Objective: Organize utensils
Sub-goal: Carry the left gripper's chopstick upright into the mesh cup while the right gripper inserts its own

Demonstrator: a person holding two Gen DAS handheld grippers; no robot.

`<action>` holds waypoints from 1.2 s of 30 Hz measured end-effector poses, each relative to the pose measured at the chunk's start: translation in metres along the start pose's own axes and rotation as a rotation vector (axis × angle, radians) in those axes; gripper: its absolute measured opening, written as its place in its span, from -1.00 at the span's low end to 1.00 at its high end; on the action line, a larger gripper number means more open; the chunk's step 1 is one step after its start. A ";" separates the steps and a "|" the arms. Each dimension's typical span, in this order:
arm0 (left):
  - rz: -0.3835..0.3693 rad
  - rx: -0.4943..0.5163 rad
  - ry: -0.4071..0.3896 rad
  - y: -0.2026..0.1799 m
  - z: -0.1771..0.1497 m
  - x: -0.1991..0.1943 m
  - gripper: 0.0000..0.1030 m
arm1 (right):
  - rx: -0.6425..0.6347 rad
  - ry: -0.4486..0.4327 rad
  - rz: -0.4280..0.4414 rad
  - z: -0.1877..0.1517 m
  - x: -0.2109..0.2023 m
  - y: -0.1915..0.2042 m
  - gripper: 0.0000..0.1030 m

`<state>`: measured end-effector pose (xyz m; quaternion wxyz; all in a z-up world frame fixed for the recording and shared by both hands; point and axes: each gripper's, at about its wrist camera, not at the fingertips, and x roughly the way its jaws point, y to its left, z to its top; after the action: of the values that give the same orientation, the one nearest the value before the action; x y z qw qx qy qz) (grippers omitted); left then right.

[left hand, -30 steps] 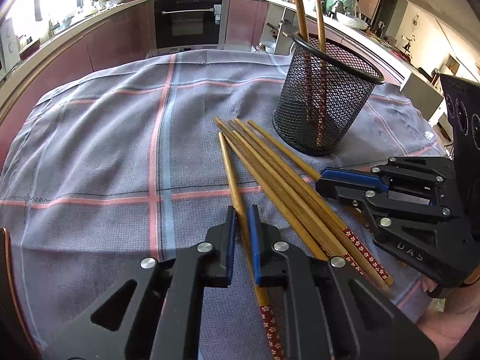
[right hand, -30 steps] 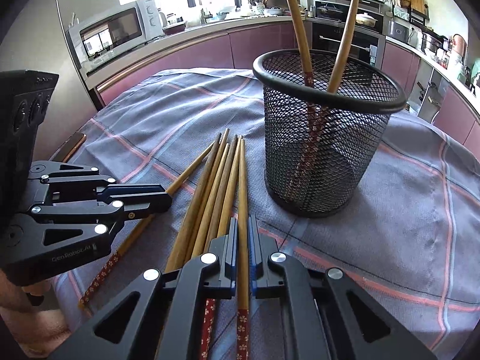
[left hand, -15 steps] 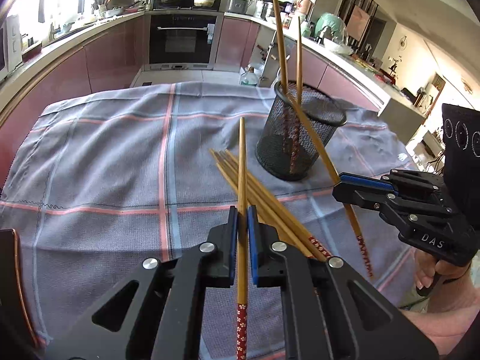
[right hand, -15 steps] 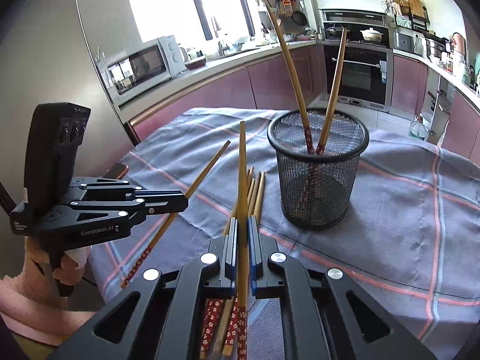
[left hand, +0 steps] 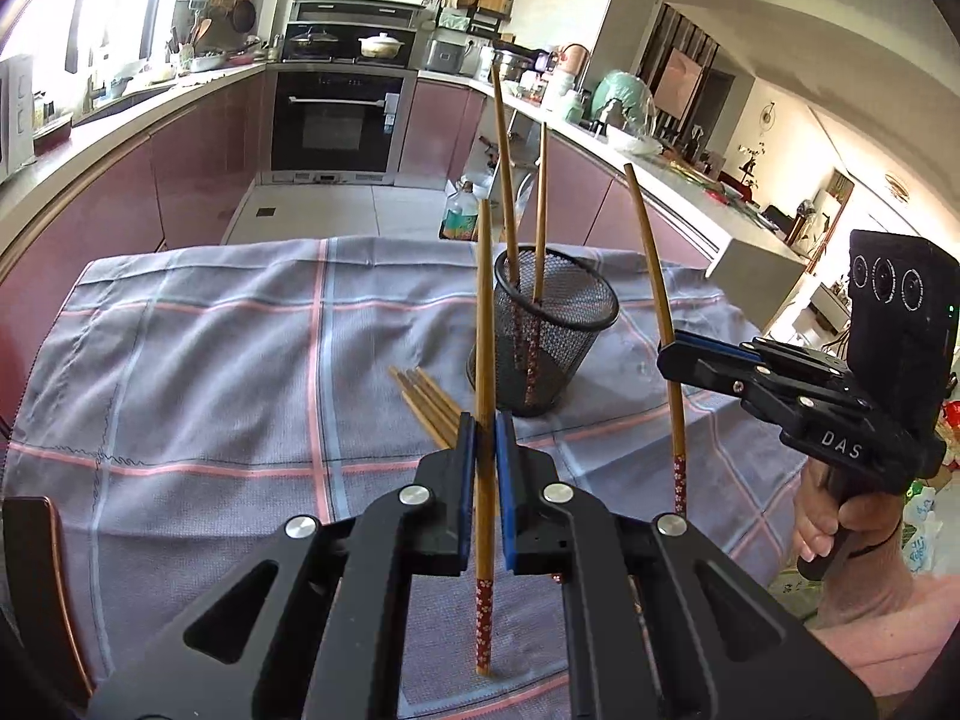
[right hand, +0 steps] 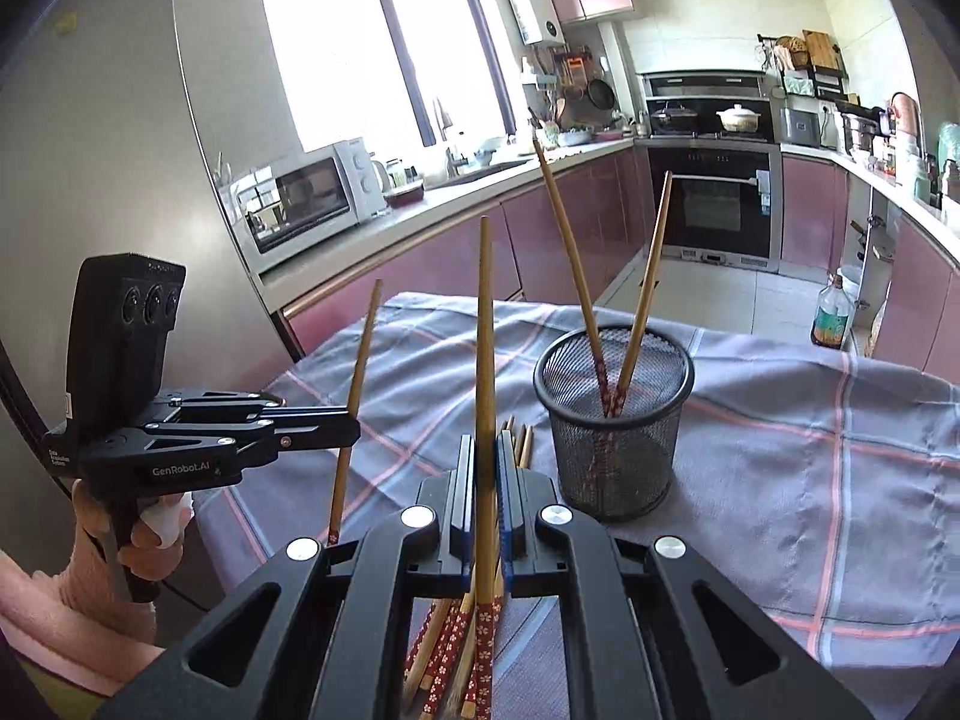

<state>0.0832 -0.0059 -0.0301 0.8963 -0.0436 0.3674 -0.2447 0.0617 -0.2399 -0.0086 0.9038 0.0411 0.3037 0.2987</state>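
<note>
A black mesh cup (left hand: pixel 564 354) (right hand: pixel 612 456) stands on the plaid cloth with two wooden chopsticks (right hand: pixel 576 264) leaning in it. My left gripper (left hand: pixel 485 426) (right hand: pixel 351 429) is shut on one chopstick (left hand: pixel 483 330), held nearly upright above the cloth, left of the cup. In the right wrist view my right gripper (right hand: pixel 485 450) is shut on another chopstick (right hand: pixel 483 330), red patterned end down. The left wrist view shows this gripper (left hand: pixel 669 354) right of the cup. Several loose chopsticks (left hand: pixel 426 402) (right hand: pixel 447 642) lie on the cloth in front of the cup.
The grey cloth (left hand: pixel 210 360) with pink lines covers the whole table. A dark flat object (left hand: pixel 36 570) lies at its near left edge. Kitchen counters, an oven (left hand: pixel 336 120) and a microwave (right hand: pixel 306 198) ring the room. A bottle (right hand: pixel 834 312) stands on the floor.
Both grippers have risen from the cloth, each lifting one chopstick out of the pile. The held chopsticks have tipped from lying flat to almost upright. The cup now looks farther away.
</note>
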 end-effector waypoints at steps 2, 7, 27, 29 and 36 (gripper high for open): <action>-0.005 0.002 -0.017 -0.001 0.004 -0.007 -0.85 | -0.002 -0.021 -0.003 0.004 -0.005 -0.001 -0.90; -0.020 0.005 -0.068 -0.004 0.014 -0.025 -0.86 | 0.000 -0.069 -0.009 0.015 -0.015 -0.005 -0.90; -0.075 0.050 -0.252 -0.036 0.105 -0.056 -0.86 | 0.056 -0.230 -0.070 0.073 -0.012 -0.039 -0.90; -0.078 0.054 -0.257 -0.041 0.115 -0.053 -0.86 | 0.059 -0.243 -0.078 0.078 -0.008 -0.042 -0.90; -0.055 0.074 -0.239 -0.053 0.139 -0.031 -0.86 | 0.059 -0.305 -0.119 0.091 0.002 -0.049 -0.90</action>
<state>0.1367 -0.0521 0.1045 0.9276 -0.0493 0.2475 -0.2756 0.1401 -0.2695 0.0518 0.9540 0.0943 0.1733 0.2258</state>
